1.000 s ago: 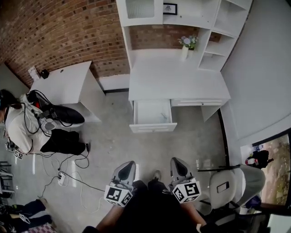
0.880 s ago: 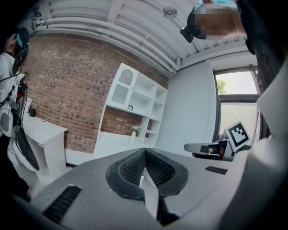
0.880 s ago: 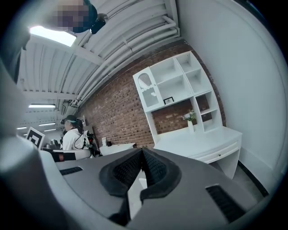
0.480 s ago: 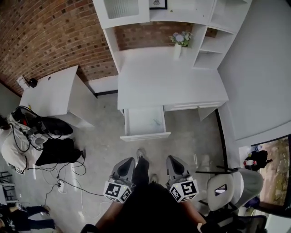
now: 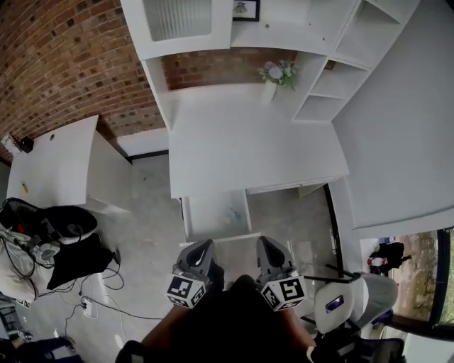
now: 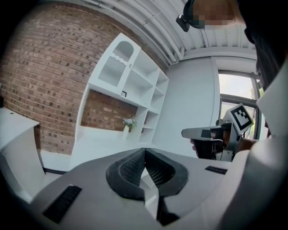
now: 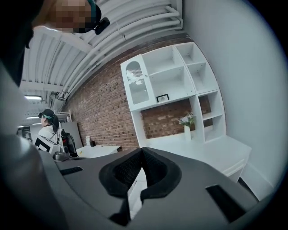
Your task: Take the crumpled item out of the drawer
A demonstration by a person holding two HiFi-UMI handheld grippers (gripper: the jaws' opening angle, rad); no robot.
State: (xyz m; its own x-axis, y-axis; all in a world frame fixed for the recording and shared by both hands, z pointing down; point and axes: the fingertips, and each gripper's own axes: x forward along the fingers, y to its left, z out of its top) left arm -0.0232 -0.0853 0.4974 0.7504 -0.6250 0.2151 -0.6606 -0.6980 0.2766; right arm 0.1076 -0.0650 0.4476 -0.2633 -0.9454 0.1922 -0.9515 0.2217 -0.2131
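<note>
1. I can read no words, numbers or brand names anywhere.
2. The cube (image 5: 186,291) on the left hand-held gripper (image 5: 201,248) and its twin on the right hand-held gripper (image 5: 267,244) show only black-and-white square patterns.
3. The framed picture (image 5: 245,8) is too small to read.

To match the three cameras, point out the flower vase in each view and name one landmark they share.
Head view: flower vase top centre, at the back of the desk, against the brick wall.
Left gripper view: flower vase just left of centre, below the white shelf unit.
Right gripper view: flower vase right of centre, under the same shelves.
Shared landmark: the white shelf unit.
</note>
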